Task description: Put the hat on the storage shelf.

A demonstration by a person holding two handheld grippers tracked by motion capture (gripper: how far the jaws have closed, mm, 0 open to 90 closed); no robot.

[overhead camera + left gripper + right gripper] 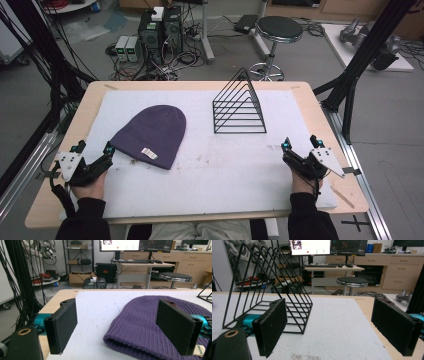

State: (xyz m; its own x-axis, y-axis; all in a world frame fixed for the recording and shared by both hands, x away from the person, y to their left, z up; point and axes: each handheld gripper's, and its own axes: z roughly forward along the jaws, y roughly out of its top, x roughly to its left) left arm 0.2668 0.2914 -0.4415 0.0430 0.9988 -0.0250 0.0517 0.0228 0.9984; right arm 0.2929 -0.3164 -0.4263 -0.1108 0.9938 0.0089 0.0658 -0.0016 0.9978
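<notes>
We start: both grippers wide, holding nothing. Left gripper point(93, 148) beside purple hat point(150, 134). Next, we grab hat edge.

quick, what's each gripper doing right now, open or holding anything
Left gripper: open, empty, beside the purple knitted beanie.
Right gripper: open, empty, short of the black wire triangular rack.

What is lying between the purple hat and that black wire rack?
Nothing: in the high view, only bare white mat separates the purple beanie from the black wire rack.
</notes>
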